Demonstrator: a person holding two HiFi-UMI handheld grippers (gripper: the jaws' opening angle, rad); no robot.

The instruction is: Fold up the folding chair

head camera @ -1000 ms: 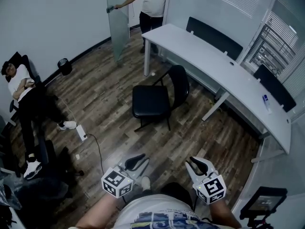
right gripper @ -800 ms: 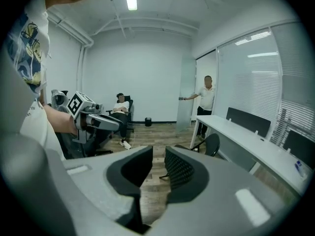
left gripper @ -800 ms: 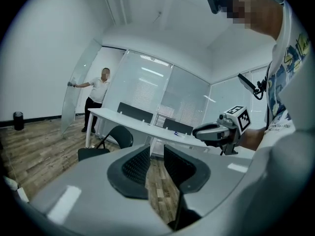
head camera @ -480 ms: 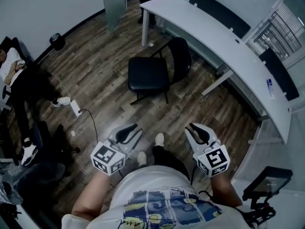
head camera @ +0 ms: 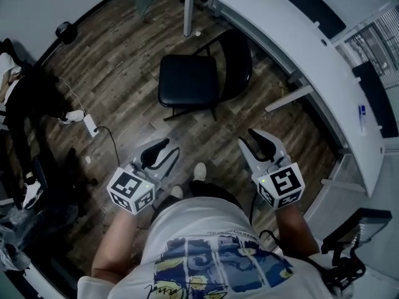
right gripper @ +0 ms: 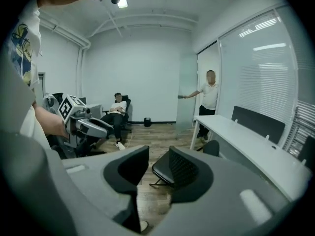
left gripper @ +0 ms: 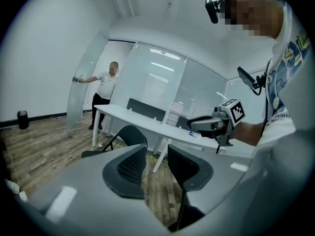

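On the wooden floor (head camera: 124, 61), beside the curved white surface (head camera: 280, 39), the folding chair (head camera: 190, 80) stands unfolded at 12 o'clock in the head view, well apart from both grippers' jaws. The left gripper (head camera: 163, 149) and right gripper (head camera: 262, 141), at 7 and 5 o'clock, have just been opening; their jaws stand slightly parted, empty.

**Pale office room with a plank floor**

A wood-plank floor (head camera: 124, 73) is spreading beneath a long curved white desk (head camera: 293, 48), which is running along a glass wall with blinds (right gripper: 256, 68). Bright strips are shining on its panes. White walls (right gripper: 142, 73) are enclosing the room. A power strip (head camera: 91, 125) is lying on the planks, and a black bin (head camera: 64, 31) is standing by the wall.
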